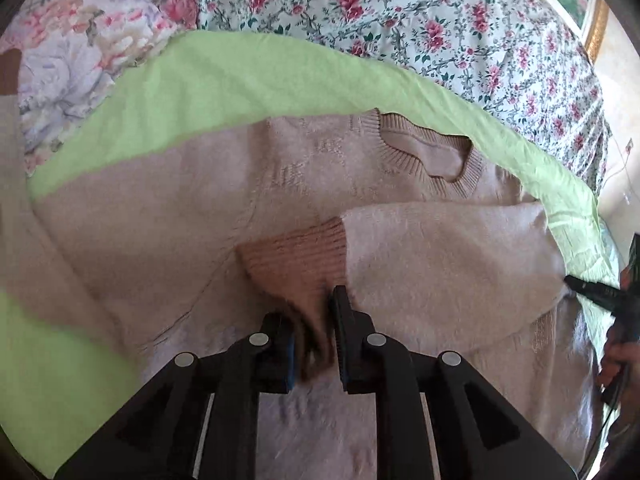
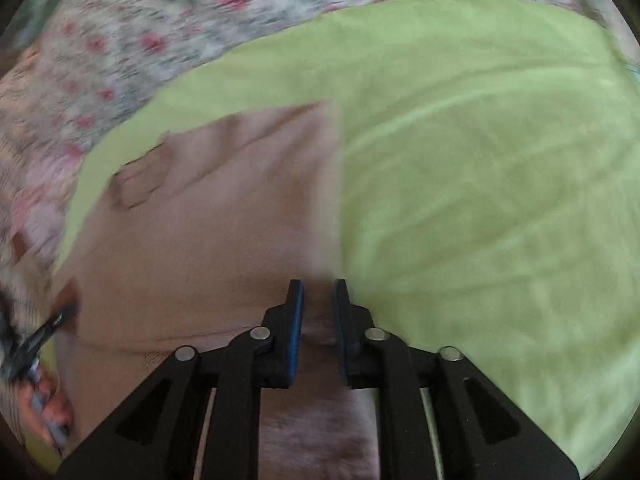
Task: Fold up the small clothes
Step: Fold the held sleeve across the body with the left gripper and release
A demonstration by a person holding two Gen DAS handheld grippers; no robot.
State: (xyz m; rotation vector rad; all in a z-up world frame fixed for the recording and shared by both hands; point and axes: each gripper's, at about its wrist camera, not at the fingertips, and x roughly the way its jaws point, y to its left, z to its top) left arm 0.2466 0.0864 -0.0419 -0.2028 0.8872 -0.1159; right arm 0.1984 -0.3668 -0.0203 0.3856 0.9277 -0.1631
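Observation:
A beige-pink knit sweater lies flat on a light green cloth, its ribbed neckline at the far side. One sleeve is folded across the body. Its ribbed cuff runs up between the jaws of my left gripper, which is shut on it. At the right edge, my right gripper has its tip at the sleeve's fold. The right wrist view is blurred. There my right gripper stands open over the sweater's right edge, beside bare green cloth. My left gripper shows at the far left.
A floral bedsheet spreads beyond the green cloth, with a paler flowered pillow at the far left. A gilt picture frame stands at the upper right. A person's hand holds the right gripper, and another hand the left.

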